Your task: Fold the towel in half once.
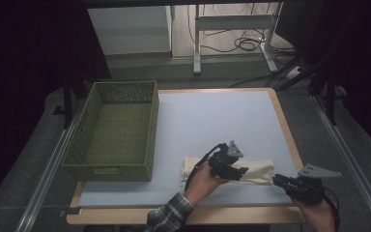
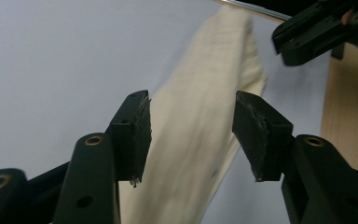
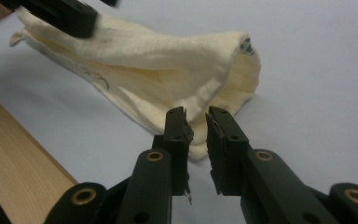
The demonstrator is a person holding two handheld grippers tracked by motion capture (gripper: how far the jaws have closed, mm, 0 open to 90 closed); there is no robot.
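The cream-coloured folded cloth bag [image 1: 241,170] lies on the pale blue bench [image 1: 222,121] near its front edge, right of the olive woven basket [image 1: 116,128]. The left gripper [image 1: 239,172] hangs over the bag's middle, fingers [image 2: 133,135] parted, nothing clamped. The right gripper [image 1: 278,180] sits just beside the bag's right end, fingers [image 3: 177,140] narrowly apart, holding nothing.

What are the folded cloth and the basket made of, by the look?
Cloth: cream woven fabric, probably cotton, matte; fine weave lines and soft folds show in both gripper views. Basket: olive-green woven wicker or plastic strand, hard to tell which; open lattice walls, matte.
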